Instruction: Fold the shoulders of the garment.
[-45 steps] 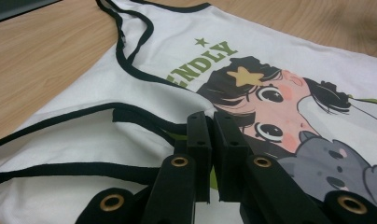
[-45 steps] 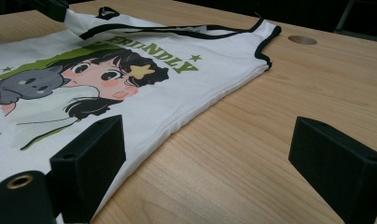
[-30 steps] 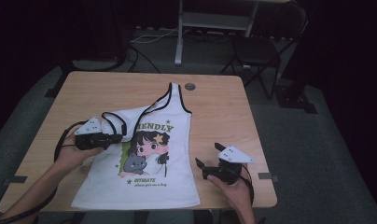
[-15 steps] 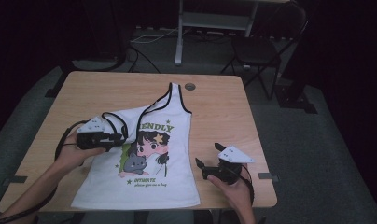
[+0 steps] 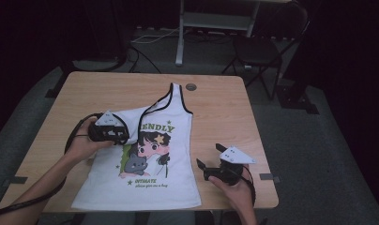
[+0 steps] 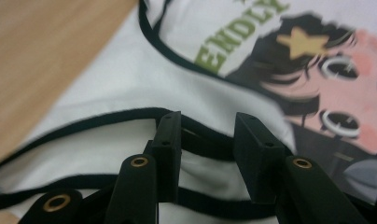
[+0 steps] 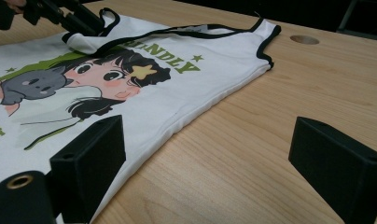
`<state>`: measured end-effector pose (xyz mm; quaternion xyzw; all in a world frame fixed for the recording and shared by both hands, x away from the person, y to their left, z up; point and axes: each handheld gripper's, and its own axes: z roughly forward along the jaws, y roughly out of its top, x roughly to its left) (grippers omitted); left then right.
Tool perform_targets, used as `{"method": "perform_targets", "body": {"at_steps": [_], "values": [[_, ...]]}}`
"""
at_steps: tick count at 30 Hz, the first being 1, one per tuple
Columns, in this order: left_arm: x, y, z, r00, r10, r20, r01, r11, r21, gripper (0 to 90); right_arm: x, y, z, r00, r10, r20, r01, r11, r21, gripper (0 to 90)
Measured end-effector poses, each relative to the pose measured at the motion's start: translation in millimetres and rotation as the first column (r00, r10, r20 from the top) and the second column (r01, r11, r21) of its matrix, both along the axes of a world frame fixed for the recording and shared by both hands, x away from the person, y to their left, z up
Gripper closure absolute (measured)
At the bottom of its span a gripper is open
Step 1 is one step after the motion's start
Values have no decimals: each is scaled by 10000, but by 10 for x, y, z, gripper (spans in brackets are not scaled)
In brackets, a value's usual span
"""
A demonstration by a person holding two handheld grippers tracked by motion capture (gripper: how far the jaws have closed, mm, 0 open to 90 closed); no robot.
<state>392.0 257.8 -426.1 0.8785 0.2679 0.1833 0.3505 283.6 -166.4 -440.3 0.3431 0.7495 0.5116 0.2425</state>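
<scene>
The left gripper (image 5: pixel 126 137) sits over the folded strap of one white tank top (image 5: pixel 150 178), its jaws having just been opening; in the left gripper view they stand apart (image 6: pixel 209 135) above the black-edged cloth, with a band of trim between them and neither pad pressing on it. The right gripper (image 5: pixel 201 167) rests on bare wood just beside the top's right hem, jaws spread wide (image 7: pixel 210 154) with nothing but tabletop between them.

Count: two grippers, two hands, one top, one table (image 5: pixel 216 108), one chair (image 5: pixel 262 47). The top lies flat at the middle of the table toward its near edge, print side up, showing a cartoon girl, a grey cat and green lettering. Its left shoulder strap is folded across onto the chest; the right strap points toward the far edge, near a round hole (image 5: pixel 191 86) in the wood.

The table is pale wood grain, standing on grey carpet in a dim room. Behind it stand a dark folding chair, a pale metal stand (image 5: pixel 180 42) and loose cables on the floor.

Against the frame a second earlier, the left gripper has shifted rightward across the top, carrying the strap farther over the print, and its jaws have gone from clamped to parted. The right gripper has kept its place.
</scene>
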Motion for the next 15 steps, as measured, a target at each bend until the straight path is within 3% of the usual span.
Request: {"method": "perform_targets", "body": {"at_steps": [10,15], "values": [[-22,-24,-38,10000,-38,-25,37,9999,-158,580,-2,4,-1,10000,7,39,-7,10000,-43,102],[-77,108,54,9994,323,158,-302,9926,-1176,511,-1,4,-1,10000,-2,32,2,10000,-57,102]]}}
